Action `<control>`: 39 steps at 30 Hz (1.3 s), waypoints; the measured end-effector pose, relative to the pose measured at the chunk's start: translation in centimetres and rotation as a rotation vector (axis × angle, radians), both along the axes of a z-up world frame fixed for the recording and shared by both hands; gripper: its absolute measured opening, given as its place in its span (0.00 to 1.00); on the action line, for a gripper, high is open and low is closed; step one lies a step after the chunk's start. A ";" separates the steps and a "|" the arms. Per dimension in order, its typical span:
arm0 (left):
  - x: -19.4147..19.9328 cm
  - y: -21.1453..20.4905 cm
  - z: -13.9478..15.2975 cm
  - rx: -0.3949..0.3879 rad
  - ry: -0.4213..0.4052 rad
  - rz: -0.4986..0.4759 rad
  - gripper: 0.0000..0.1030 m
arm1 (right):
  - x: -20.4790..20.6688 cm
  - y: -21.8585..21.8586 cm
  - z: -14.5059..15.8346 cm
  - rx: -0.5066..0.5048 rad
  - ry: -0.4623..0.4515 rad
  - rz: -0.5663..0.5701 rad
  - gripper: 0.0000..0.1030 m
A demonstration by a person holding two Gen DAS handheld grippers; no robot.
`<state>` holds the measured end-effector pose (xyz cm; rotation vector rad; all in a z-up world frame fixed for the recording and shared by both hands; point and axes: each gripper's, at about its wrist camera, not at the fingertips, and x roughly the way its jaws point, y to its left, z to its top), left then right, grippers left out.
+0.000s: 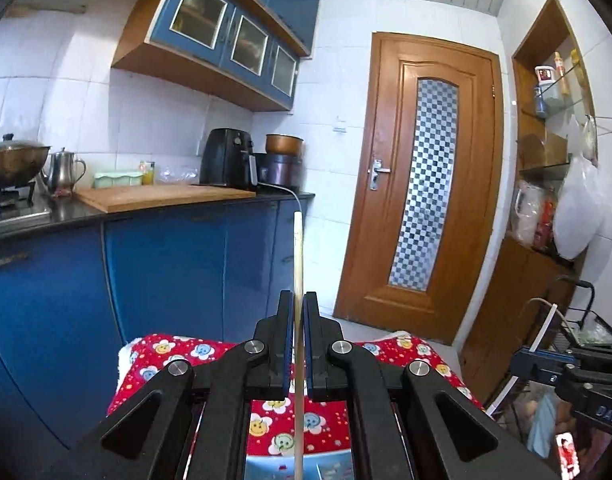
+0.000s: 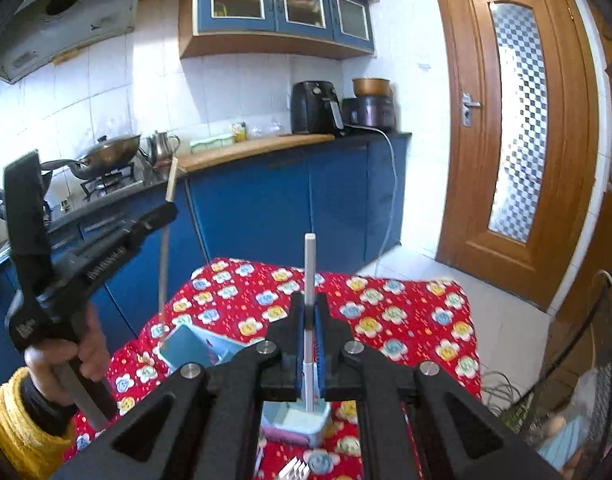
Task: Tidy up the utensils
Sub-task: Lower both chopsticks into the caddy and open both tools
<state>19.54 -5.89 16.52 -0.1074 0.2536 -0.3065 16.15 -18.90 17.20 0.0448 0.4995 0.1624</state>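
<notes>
Red cloth printed with smiling flowers (image 2: pixel 386 304) covers the counter across the lower half of the right wrist view. On it, low and centre-left, stands a pale blue utensil holder (image 2: pixel 186 346), partly hidden behind the claw's black frame.

The right claw (image 2: pixel 309 320) is clenched on a white chopstick (image 2: pixel 309 256), which stands upright through the centre of the frame, its top end well above the jaws and its lower end over a second pale blue box (image 2: pixel 298 416) at bottom centre.

The left claw (image 1: pixel 299 320) is likewise clenched, on a pale wooden chopstick (image 1: pixel 298 248) that rises straight up the middle of the left wrist view. In the right wrist view the same claw sits at the left edge, held by a hand (image 2: pixel 66 356) in a yellow sleeve (image 2: pixel 22 424), with the wooden chopstick's lower tip close to the holder's rim; whether it touches cannot be told.

Both sticks are pinched at a single narrow point, so either could pivot or slip through the pads if it is knocked against a rim. The two claws are near each other over the cloth and could collide while aiming for the holder.
</notes>
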 end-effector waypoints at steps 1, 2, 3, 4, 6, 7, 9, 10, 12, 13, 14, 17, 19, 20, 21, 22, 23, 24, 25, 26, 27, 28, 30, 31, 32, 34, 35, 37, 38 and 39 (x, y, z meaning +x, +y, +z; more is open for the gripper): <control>0.4 -0.1 -0.6 -0.004 0.001 0.005 0.04 | 0.3 0.1 -0.2 0.004 -0.002 0.005 0.06; 0.6 -0.1 -1.1 -0.004 0.002 0.009 0.04 | 0.8 0.2 -0.7 0.008 -0.002 0.013 0.06; 0.8 -0.2 -1.8 0.000 0.002 0.015 0.04 | 0.9 0.2 -1.1 0.010 -0.003 0.013 0.06; 1.0 -0.3 -2.6 0.009 0.004 0.022 0.04 | 1.3 0.2 -1.7 0.009 0.000 0.014 0.06; 1.3 -0.2 -4.0 0.018 0.008 0.026 0.04 | 1.9 0.1 -2.7 0.010 0.011 0.014 0.06; 1.3 -0.1 -4.6 0.020 0.010 0.030 0.04 | 2.3 0.0 -3.4 0.012 0.021 0.011 0.06; 1.3 0.1 -5.7 0.019 0.013 0.033 0.04 | 2.7 -0.2 -4.5 0.010 0.041 0.009 0.06; 1.3 0.2 -6.1 0.016 0.017 0.035 0.04 | 2.9 -0.2 -5.0 0.010 0.050 0.008 0.06; 1.3 0.4 -7.0 0.010 0.029 0.038 0.04 | 3.3 -0.3 -5.9 0.014 0.071 0.011 0.06; 1.3 0.5 -7.3 0.007 0.034 0.038 0.04 | 3.3 -0.3 -6.3 0.017 0.080 0.013 0.06; 1.3 0.5 -7.6 0.004 0.037 0.039 0.04 | 3.5 -0.2 -6.8 0.019 0.090 0.016 0.06; 1.0 0.8 -8.2 -0.009 0.027 0.050 0.04 | 3.6 0.0 -7.6 0.016 0.109 0.020 0.06; 0.7 1.0 -8.5 -0.019 0.018 0.059 0.04 | 3.6 0.2 -8.2 0.013 0.125 0.026 0.06; 0.5 1.1 -8.7 -0.022 0.015 0.063 0.04 | 3.6 0.3 -8.5 0.012 0.130 0.028 0.06; 0.4 1.1 -8.8 -0.022 0.010 0.067 0.04 | 3.6 0.4 -8.7 0.009 0.138 0.030 0.06; 0.3 1.1 -8.9 -0.019 0.005 0.071 0.04 | 3.6 0.5 -8.9 0.005 0.144 0.030 0.06; 0.1 1.0 -9.0 -0.014 -0.001 0.075 0.04 | 3.6 0.7 -9.1 0.002 0.148 0.029 0.06; -0.1 1.0 -9.1 -0.011 -0.003 0.079 0.04 | 3.6 0.7 -9.2 0.001 0.148 0.028 0.06; -0.2 0.9 -9.1 -0.012 -0.005 0.078 0.04 | 3.5 0.9 -9.2 -0.005 0.143 0.025 0.06; -0.3 0.9 -9.2 -0.013 -0.007 0.077 0.04 | 3.4 1.0 -9.2 -0.011 0.142 0.022 0.06; -0.4 0.8 -9.3 -0.014 -0.009 0.076 0.04 | 3.3 1.1 -9.2 -0.012 0.141 0.020 0.06; -0.4 0.8 -9.3 -0.015 -0.011 0.075 0.04 | 3.3 1.2 -9.3 -0.013 0.141 0.020 0.06; -0.5 0.6 -9.5 -0.011 -0.013 0.073 0.04 | 3.2 1.3 -9.3 -0.016 0.143 0.022 0.06; -0.6 0.5 -9.6 -0.008 -0.016 0.073 0.04 | 3.2 1.4 -9.4 -0.017 0.145 0.023 0.06; -0.7 0.4 -9.7 -0.004 -0.019 0.073 0.04 | 3.2 1.5 -9.4 -0.018 0.149 0.023 0.06; -0.9 0.3 -9.9 0.001 -0.022 0.073 0.04 | 3.2 1.6 -9.6 -0.016 0.154 0.022 0.06; -1.0 0.3 -10.0 0.002 -0.024 0.074 0.04 | 3.2 1.6 -9.6 -0.016 0.156 0.022 0.06; -1.0 0.3 -10.1 0.002 -0.022 0.075 0.04 | 3.2 1.6 -9.7 -0.015 0.158 0.021 0.06; -1.0 0.3 -10.2 0.003 -0.020 0.077 0.04 | 3.2 1.7 -9.7 -0.014 0.159 0.021 0.06; -1.0 0.3 -10.3 0.004 -0.019 0.078 0.04 | 3.2 1.7 -9.8 -0.015 0.157 0.020 0.06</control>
